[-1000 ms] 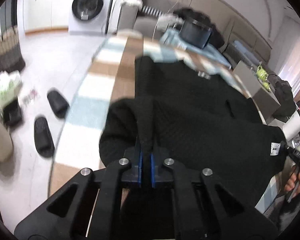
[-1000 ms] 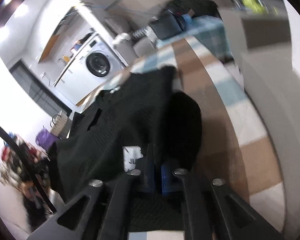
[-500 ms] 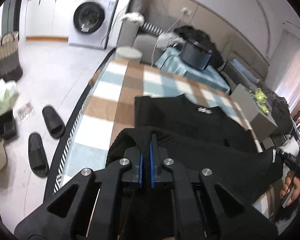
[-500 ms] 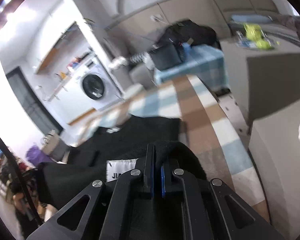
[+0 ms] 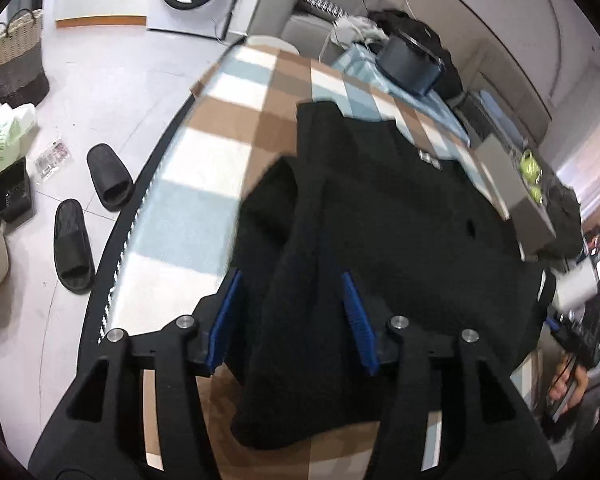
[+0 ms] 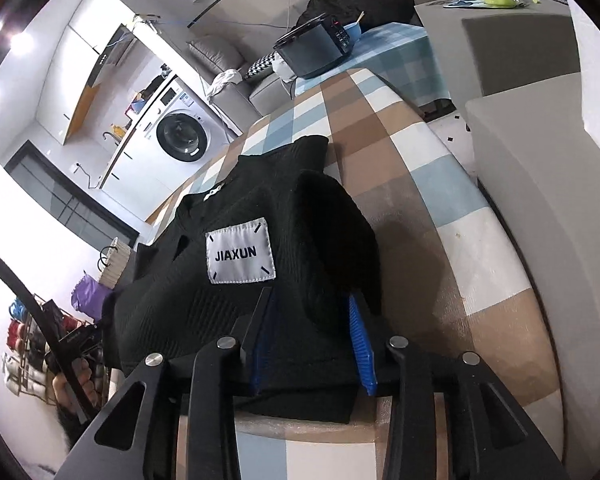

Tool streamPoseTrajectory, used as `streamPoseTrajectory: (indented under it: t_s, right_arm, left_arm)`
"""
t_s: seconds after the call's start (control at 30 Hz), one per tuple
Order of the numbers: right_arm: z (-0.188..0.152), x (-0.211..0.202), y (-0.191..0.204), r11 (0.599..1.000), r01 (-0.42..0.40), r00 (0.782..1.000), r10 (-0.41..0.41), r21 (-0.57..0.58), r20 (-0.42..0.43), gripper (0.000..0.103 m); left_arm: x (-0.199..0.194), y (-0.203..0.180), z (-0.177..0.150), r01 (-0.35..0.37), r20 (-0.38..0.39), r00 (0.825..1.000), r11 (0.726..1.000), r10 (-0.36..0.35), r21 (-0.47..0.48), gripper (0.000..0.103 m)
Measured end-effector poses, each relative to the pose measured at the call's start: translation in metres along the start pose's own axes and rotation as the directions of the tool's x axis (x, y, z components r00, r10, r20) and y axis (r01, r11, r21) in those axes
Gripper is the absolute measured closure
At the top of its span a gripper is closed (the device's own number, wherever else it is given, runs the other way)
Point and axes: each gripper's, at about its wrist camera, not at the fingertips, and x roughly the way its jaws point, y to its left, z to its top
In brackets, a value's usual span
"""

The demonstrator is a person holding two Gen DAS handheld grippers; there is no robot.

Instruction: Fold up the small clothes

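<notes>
A black knit garment (image 5: 400, 216) lies folded over on the checked table (image 5: 204, 176). My left gripper (image 5: 290, 280) is open, its blue pads either side of the folded left edge. In the right wrist view the same garment (image 6: 236, 312) shows a white JIAXUN label (image 6: 241, 255). My right gripper (image 6: 310, 308) is open too, its blue pads straddling the folded right edge. Neither gripper is closed on the cloth.
Two black slippers (image 5: 88, 216) and a woven basket (image 5: 14, 60) are on the floor to the left. A washing machine (image 6: 180, 138) stands beyond. A dark appliance (image 6: 320, 48) sits on a blue-checked table behind. Grey boxes (image 6: 540, 120) stand to the right.
Both grippers have opened and let go of the garment's edge. The lifted lower part now lies folded over the upper part on the table.
</notes>
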Motion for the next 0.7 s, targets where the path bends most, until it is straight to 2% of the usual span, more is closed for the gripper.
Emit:
streamPoseTrajectory:
  t_s: [0.1,0.17,0.37,0.47,0.53,0.7]
  right_arm:
    - [0.002,0.008,-0.001,1.000,0.008,1.000,-0.008,0.022,-0.010,0.060]
    - [0.003,0.016,0.004,1.000,0.021,0.999,-0.021,0.016,-0.034,0.053]
    - [-0.005,0.025,0.030,0.992,0.055,0.996,-0.062,-0.111,-0.059,0.053]
    - [-0.006,0.033,0.037,0.982,0.112,0.989,-0.124,-0.150,-0.077,0.053]
    - [-0.006,0.035,0.040,0.980,0.122,0.988,-0.135,-0.157,-0.071,0.053]
    - [-0.007,0.042,0.044,0.974,0.135,0.984,-0.153,-0.180,-0.089,0.053]
  left_arm:
    - [0.006,-0.005,-0.005,-0.018,-0.034,0.999,1.000,0.019,0.011,0.052]
    - [0.011,-0.010,-0.008,-0.026,-0.063,0.998,0.999,0.028,0.028,0.049]
    - [0.022,-0.032,-0.016,-0.069,-0.090,0.993,0.989,0.081,0.129,0.049]
    - [0.025,-0.045,-0.024,-0.086,-0.102,0.989,0.976,0.108,0.202,0.058]
    - [0.024,-0.050,-0.027,-0.101,-0.095,0.987,0.967,0.126,0.232,0.059]
    - [0.018,-0.057,-0.041,-0.086,-0.106,0.987,0.957,0.119,0.277,0.059]
